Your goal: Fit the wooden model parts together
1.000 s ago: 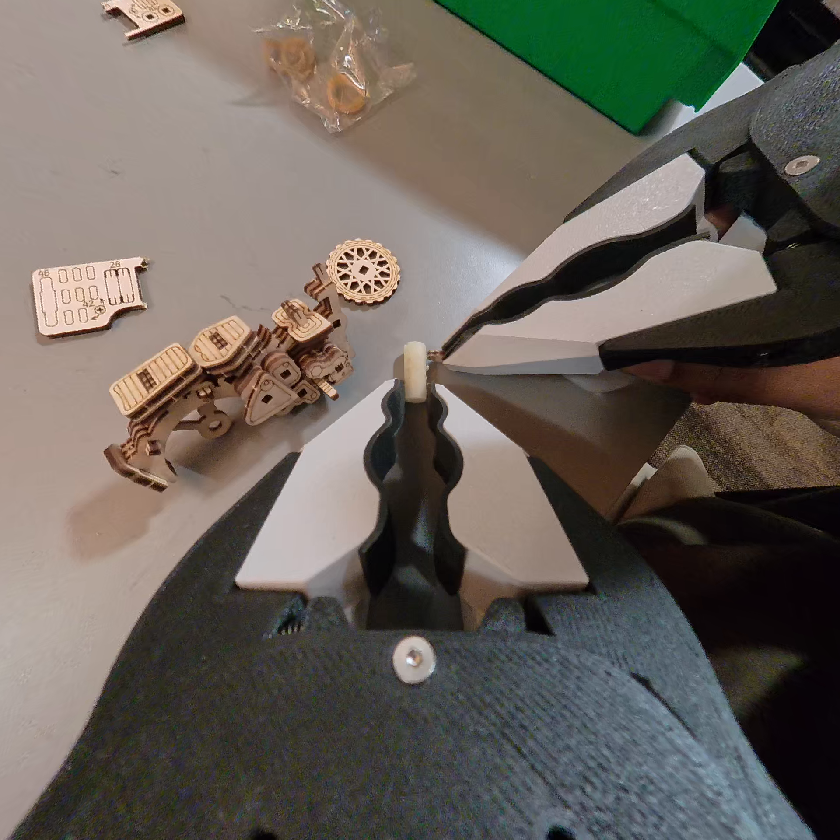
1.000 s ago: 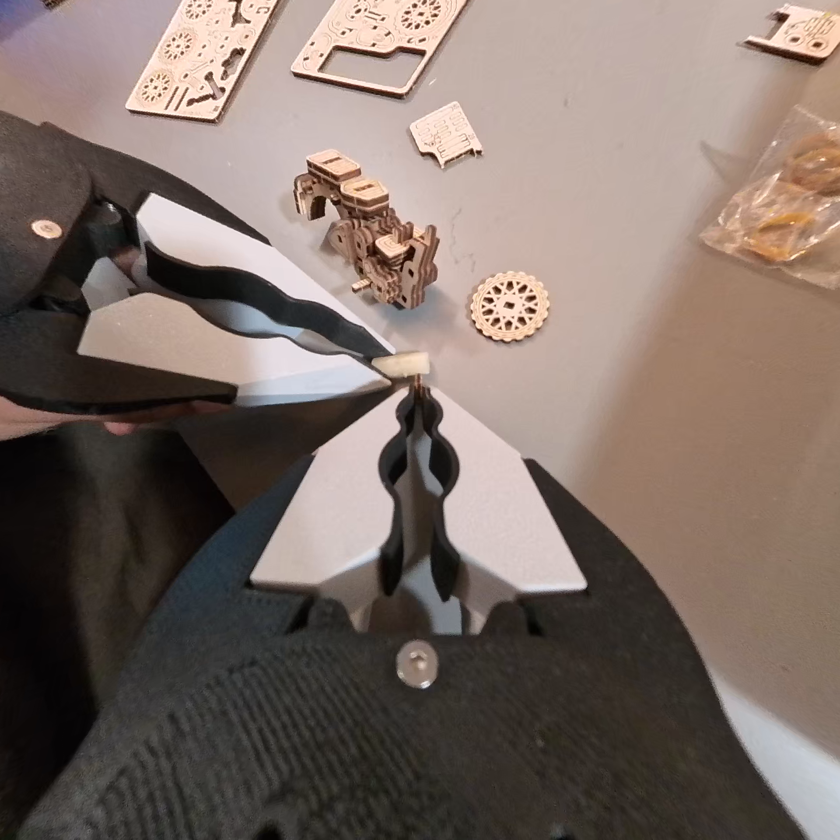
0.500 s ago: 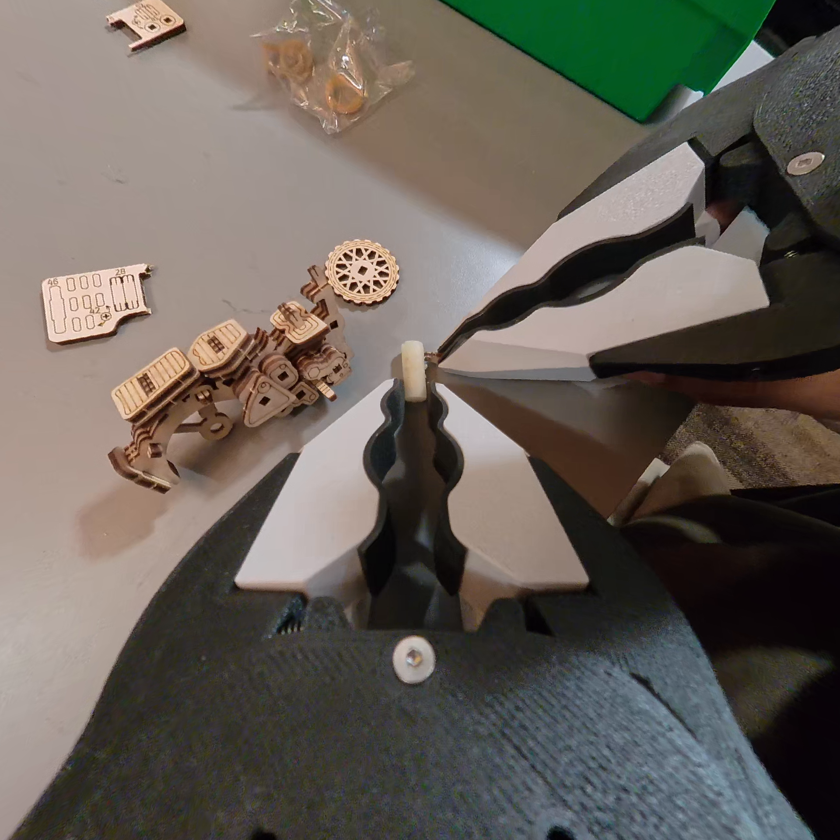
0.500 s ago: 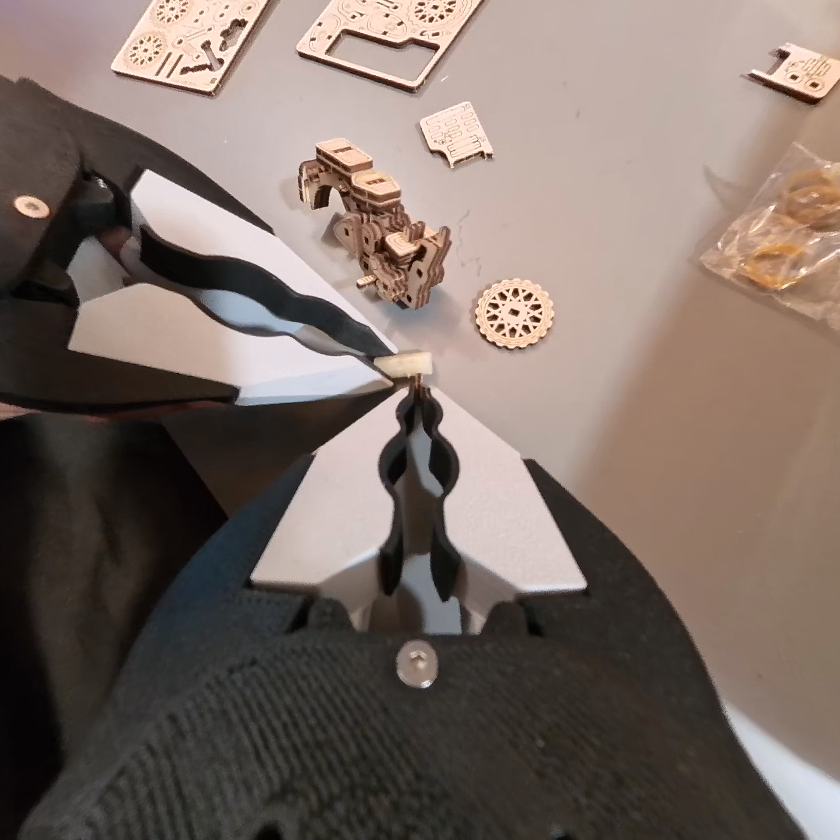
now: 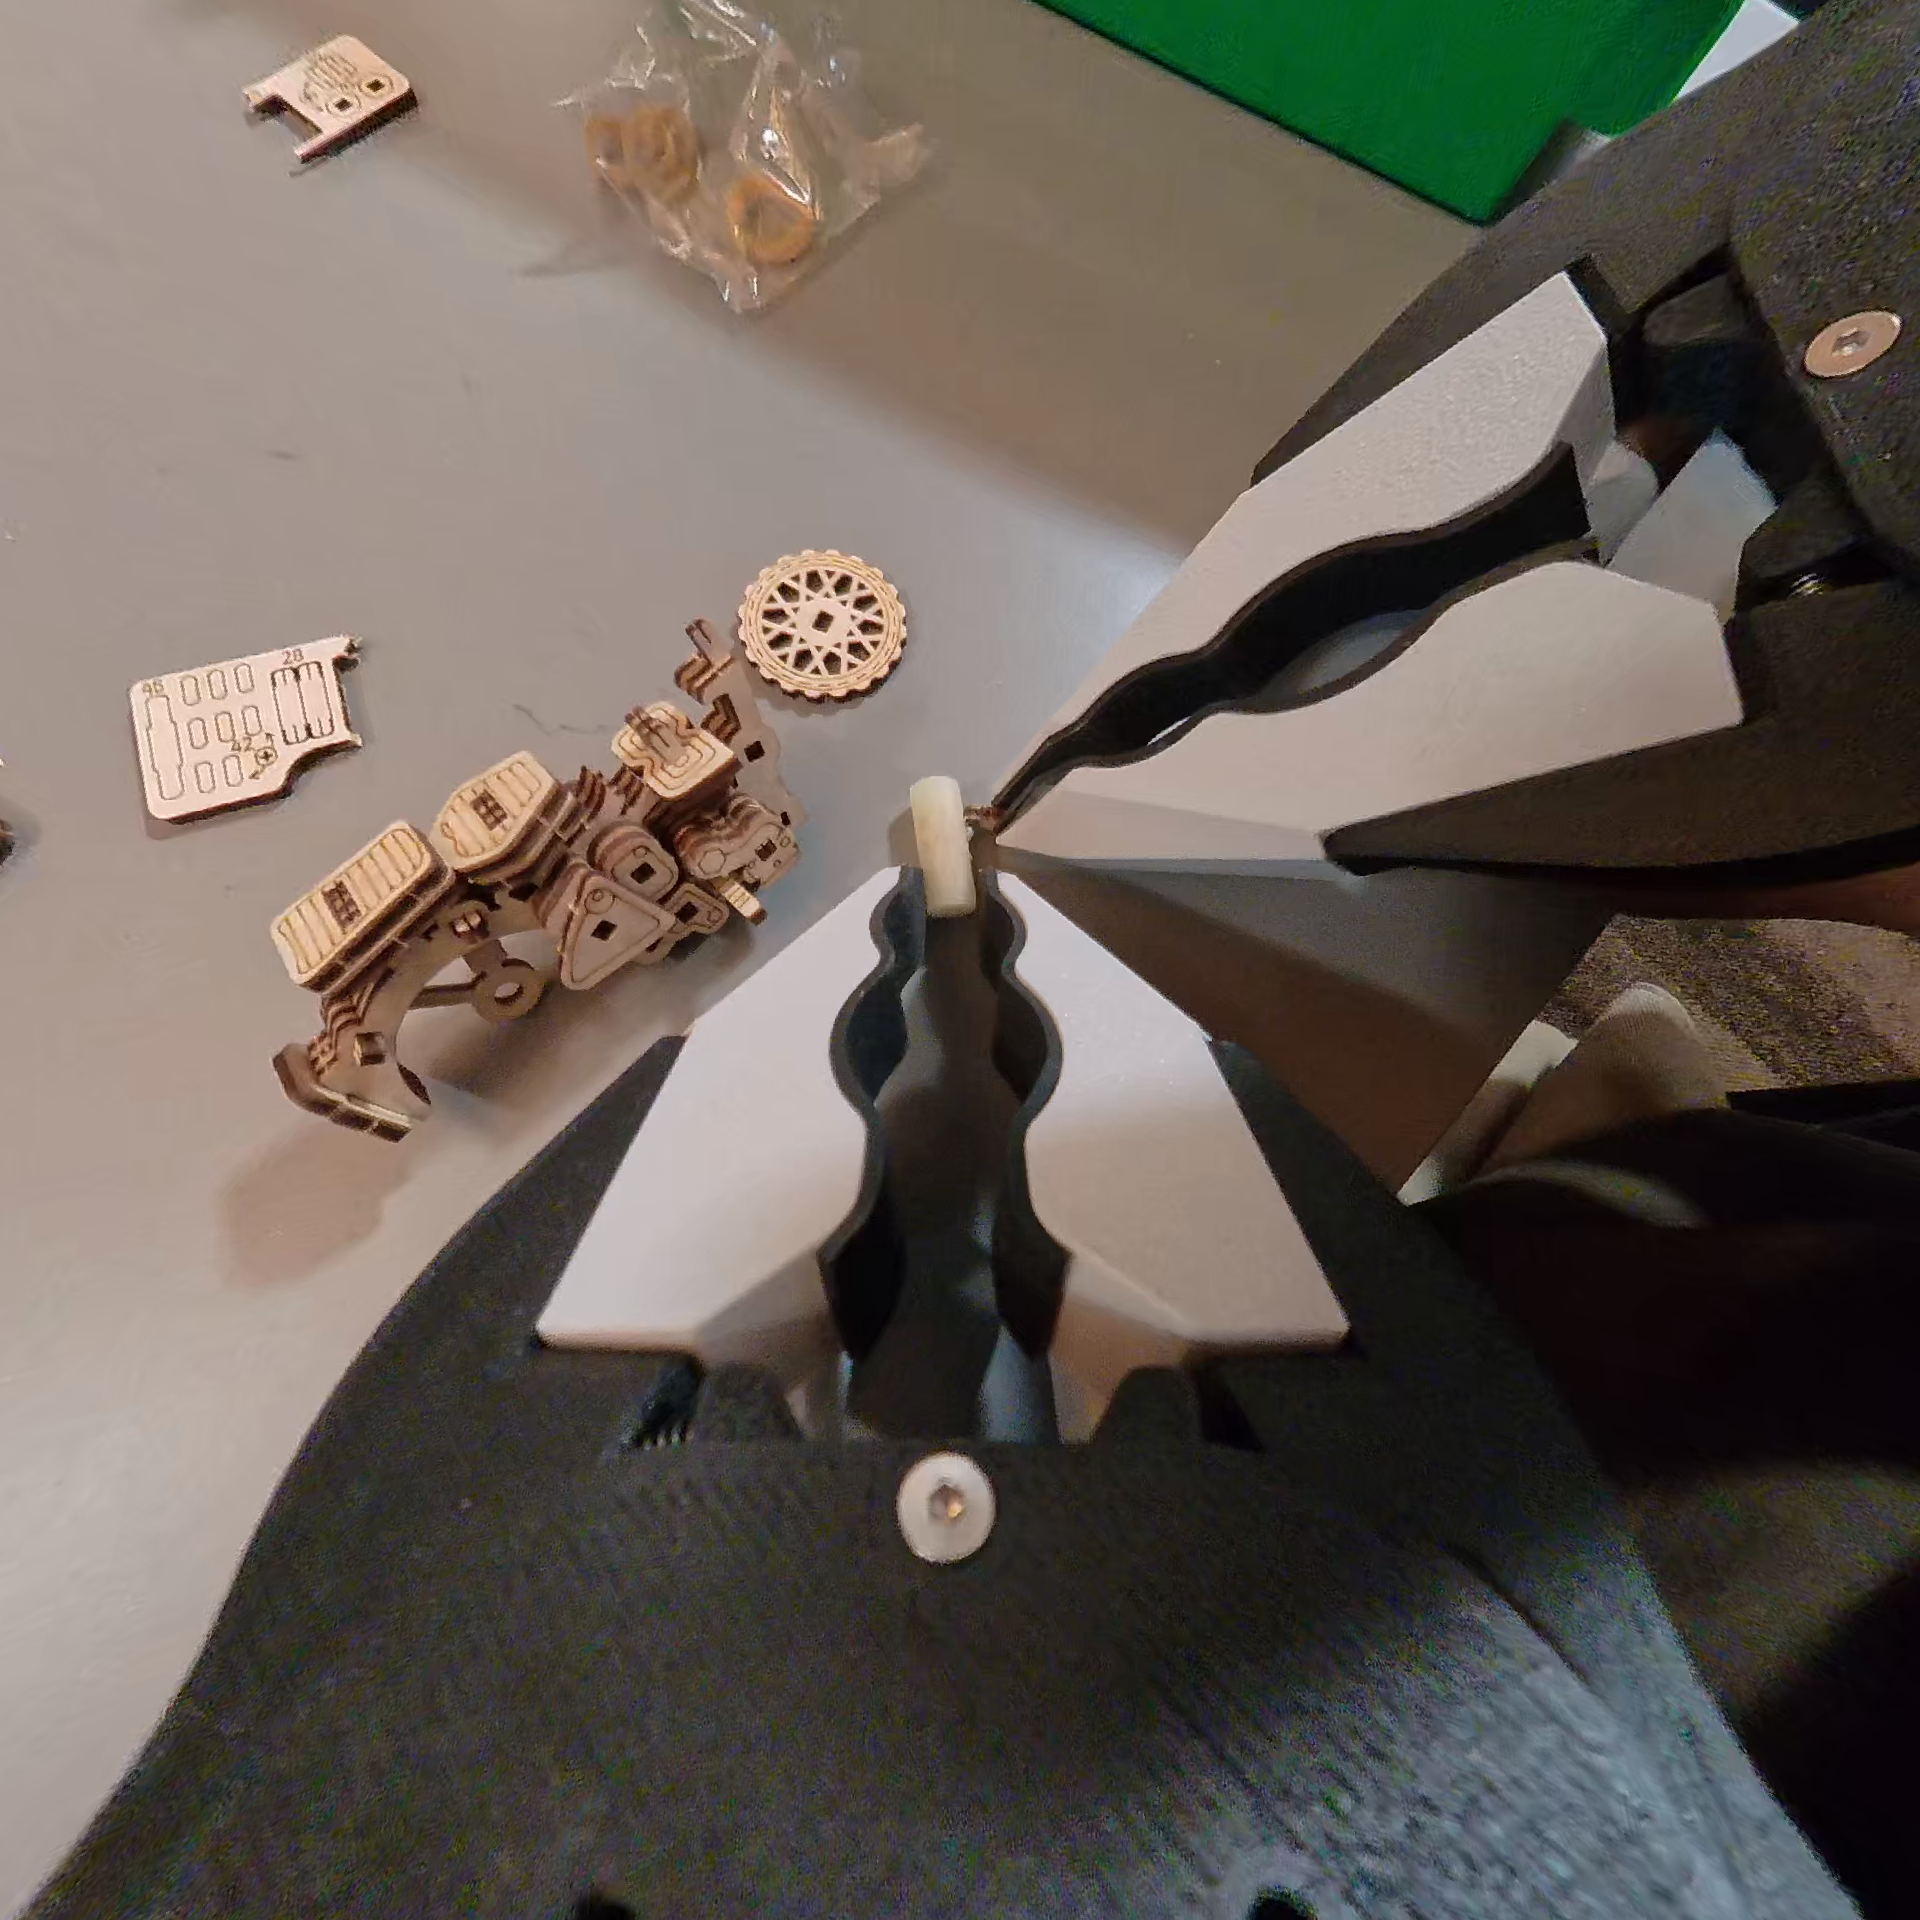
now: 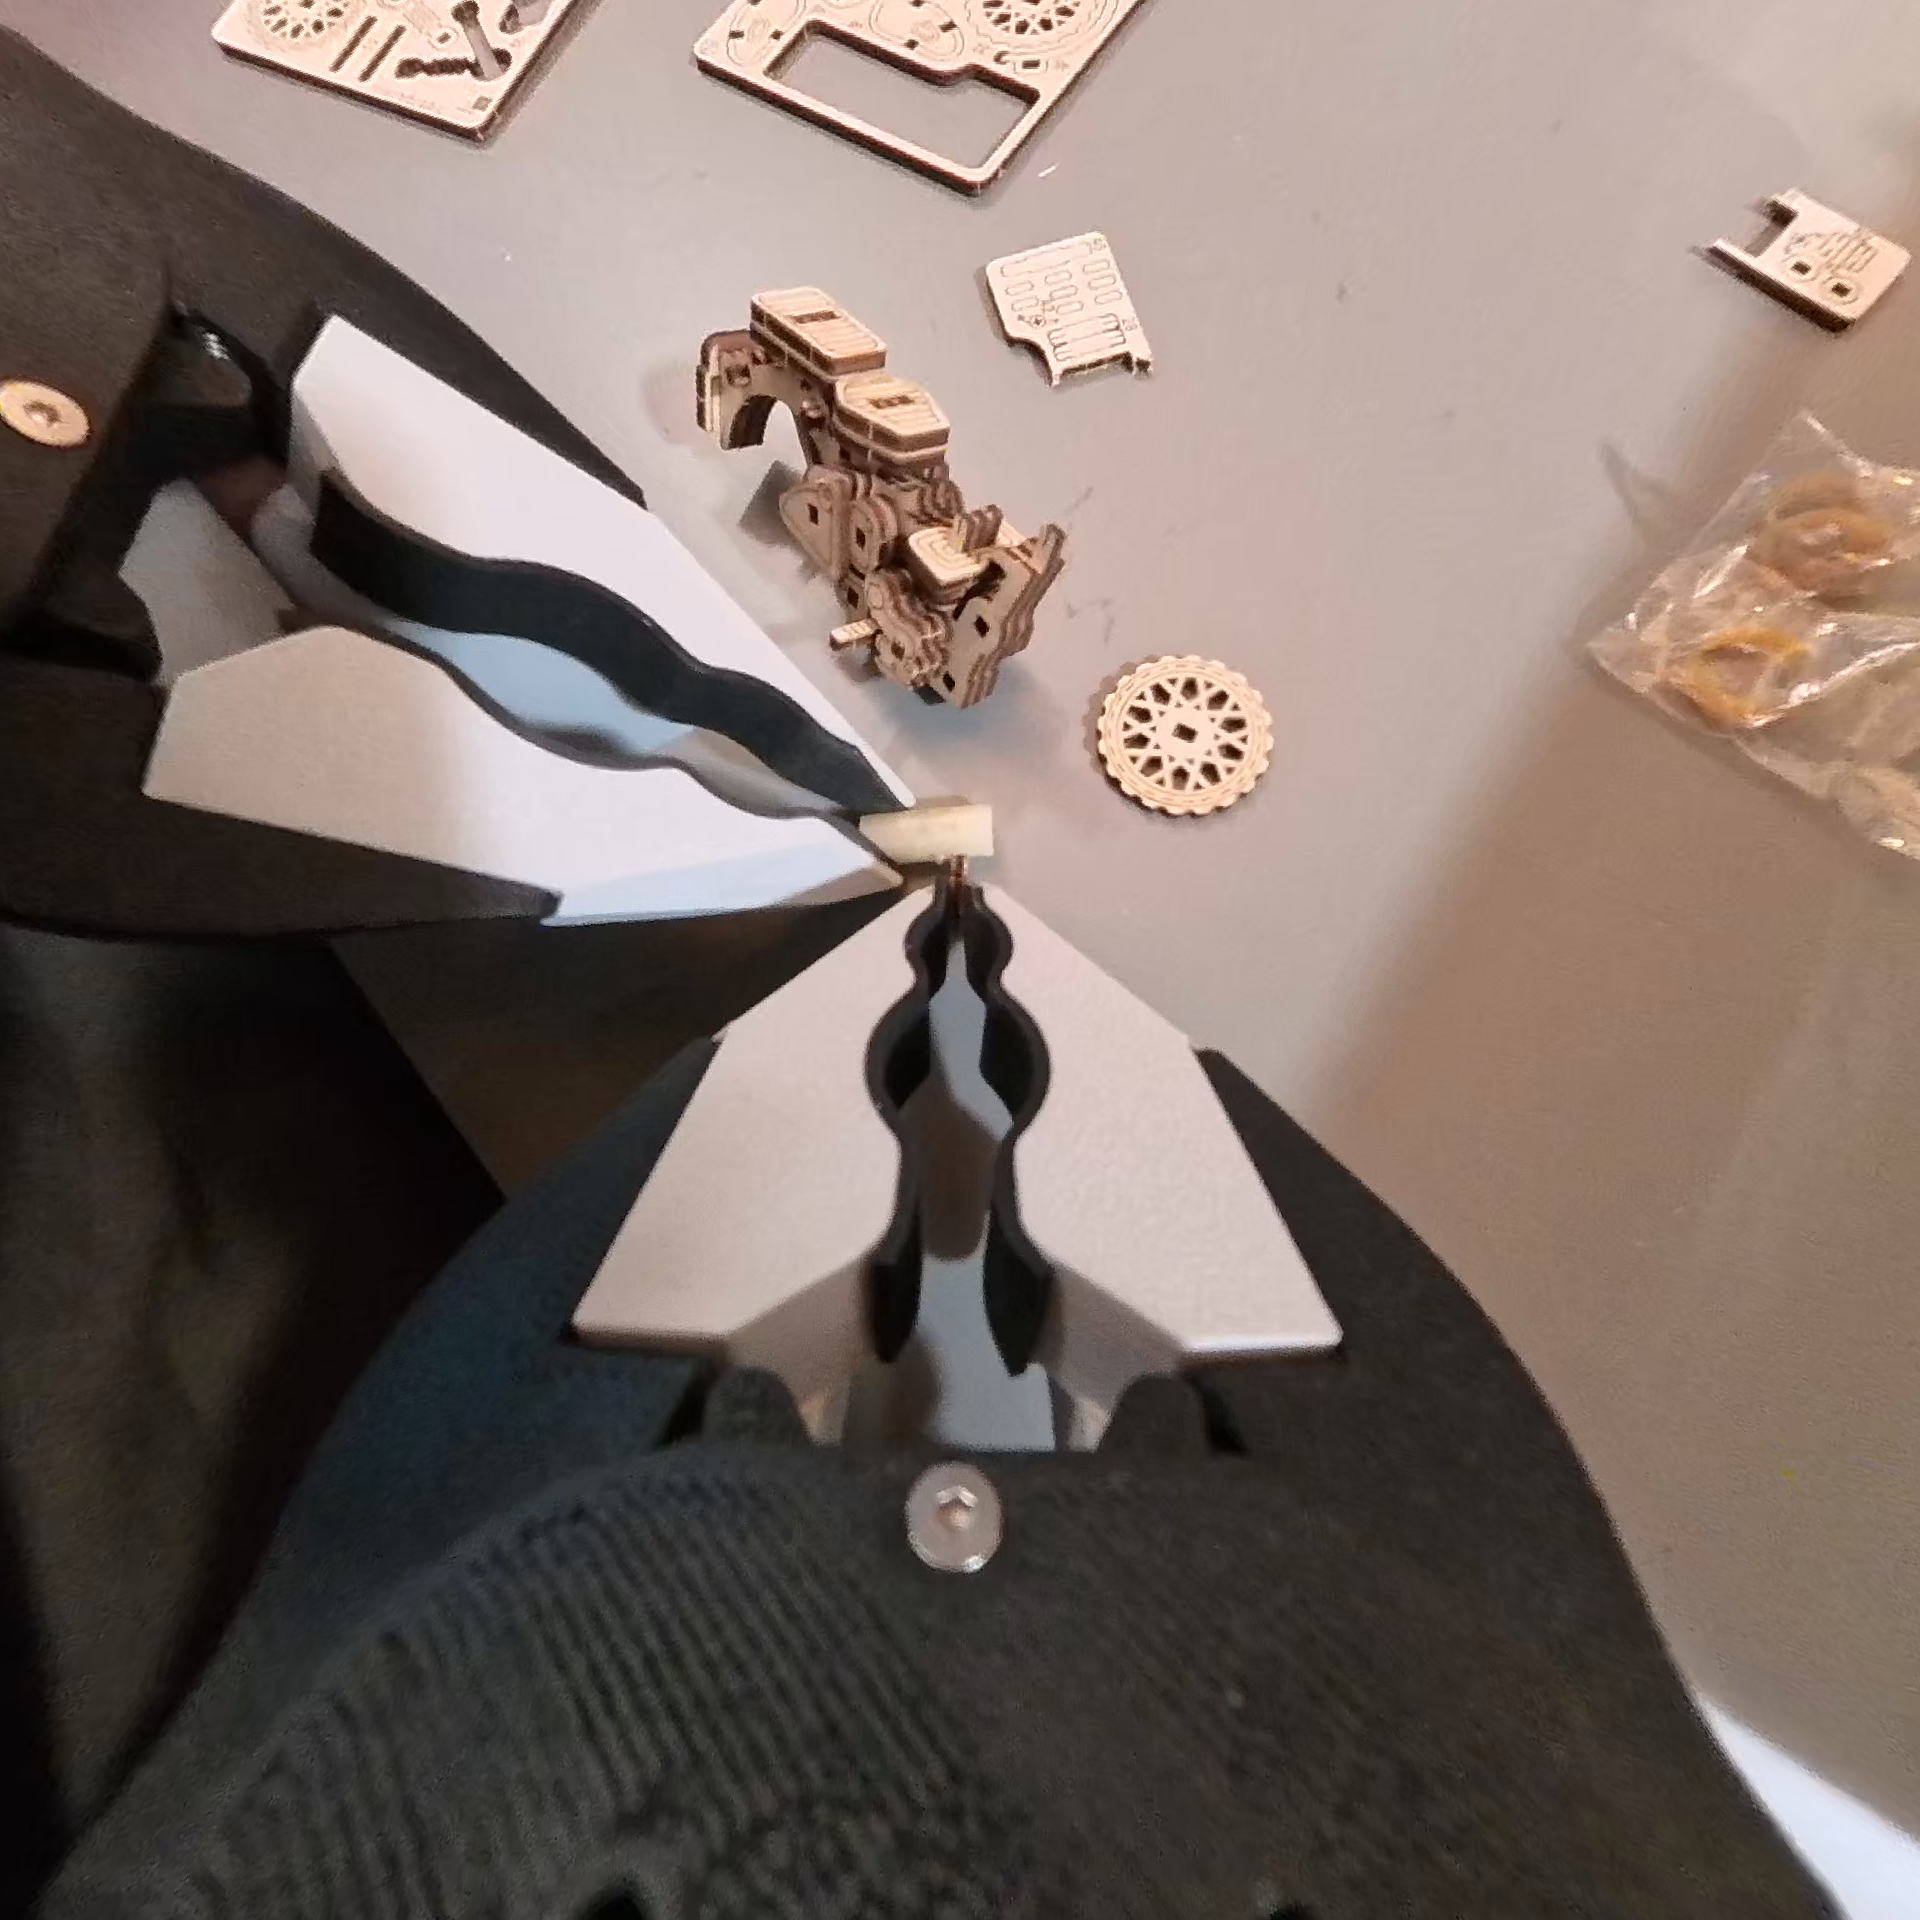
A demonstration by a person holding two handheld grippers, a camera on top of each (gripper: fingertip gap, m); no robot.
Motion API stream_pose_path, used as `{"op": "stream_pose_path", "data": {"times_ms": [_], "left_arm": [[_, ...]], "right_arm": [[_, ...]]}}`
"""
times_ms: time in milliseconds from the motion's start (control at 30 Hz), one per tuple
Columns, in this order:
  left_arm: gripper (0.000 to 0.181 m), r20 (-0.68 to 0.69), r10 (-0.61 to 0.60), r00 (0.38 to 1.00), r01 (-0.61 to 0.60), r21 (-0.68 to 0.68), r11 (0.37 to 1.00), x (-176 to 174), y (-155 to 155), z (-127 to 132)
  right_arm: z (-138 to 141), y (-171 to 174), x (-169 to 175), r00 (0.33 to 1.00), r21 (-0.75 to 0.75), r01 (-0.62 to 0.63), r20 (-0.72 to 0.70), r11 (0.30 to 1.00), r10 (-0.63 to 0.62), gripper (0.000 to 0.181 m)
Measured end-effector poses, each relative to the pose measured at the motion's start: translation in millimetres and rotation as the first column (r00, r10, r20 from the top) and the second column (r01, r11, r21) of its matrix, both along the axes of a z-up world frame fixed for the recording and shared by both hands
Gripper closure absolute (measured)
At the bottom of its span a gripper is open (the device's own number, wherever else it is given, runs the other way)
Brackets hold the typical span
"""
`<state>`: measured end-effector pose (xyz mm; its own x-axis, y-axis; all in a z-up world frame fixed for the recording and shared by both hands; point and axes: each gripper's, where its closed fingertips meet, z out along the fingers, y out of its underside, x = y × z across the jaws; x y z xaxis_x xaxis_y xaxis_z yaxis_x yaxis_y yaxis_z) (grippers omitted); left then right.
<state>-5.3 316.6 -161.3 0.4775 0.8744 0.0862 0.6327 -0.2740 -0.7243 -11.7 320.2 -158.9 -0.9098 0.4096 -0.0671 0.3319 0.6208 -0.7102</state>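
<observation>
My left gripper [image 5: 940, 883] is shut on a small white block [image 5: 941, 844] that sticks up from its tips. My right gripper [image 5: 994, 821] comes in from the right, shut on a tiny thin wooden pin [image 5: 977, 818] whose end touches the block's side. In the right wrist view my right gripper [image 6: 956, 900] holds the pin [image 6: 958, 871] up against the white block [image 6: 930, 831], which the left gripper [image 6: 891, 831] holds from the left. The half-built wooden model [image 5: 520, 883] [image 6: 883, 540] lies on the grey table [image 5: 312, 416], with a wooden spoked wheel [image 5: 823, 629] [image 6: 1184, 736] beside it.
A clear bag of tan rings [image 5: 727, 156] [image 6: 1766, 623] lies farther out. Small wooden part cards [image 5: 244, 727] [image 5: 332, 99] [image 6: 1070, 301] [image 6: 1813, 260] and larger part sheets [image 6: 914, 73] [image 6: 384, 52] lie around. A green block [image 5: 1403, 83] is at the far right. A dark sleeve [image 5: 1662, 1299] is nearby. The grippers are tip to tip, or close to it. About 5 centimeters separates my right fingertips from the wooden spoked wheel [image 5: 823, 629]. It turns up in the right wrist view [image 6: 1173, 736] as well.
Both grippers stay shut and tip to tip, pin against block. They have drifted slightly together over the table; nothing was let go or picked up.
</observation>
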Motion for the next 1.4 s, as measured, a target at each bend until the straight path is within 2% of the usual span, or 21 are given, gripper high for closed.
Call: {"op": "stream_pose_path", "data": {"times_ms": [1400], "left_arm": [[0.17, 0.006, -0.012, 1.0, 0.011, 0.006, 1.0, -0.2, 0.0, 0.5]], "right_arm": [[0.3, -2.4, 2.4, 0.988, 0.037, -0.126, -0.086, 0.991, 0.129, 0.181]]}}
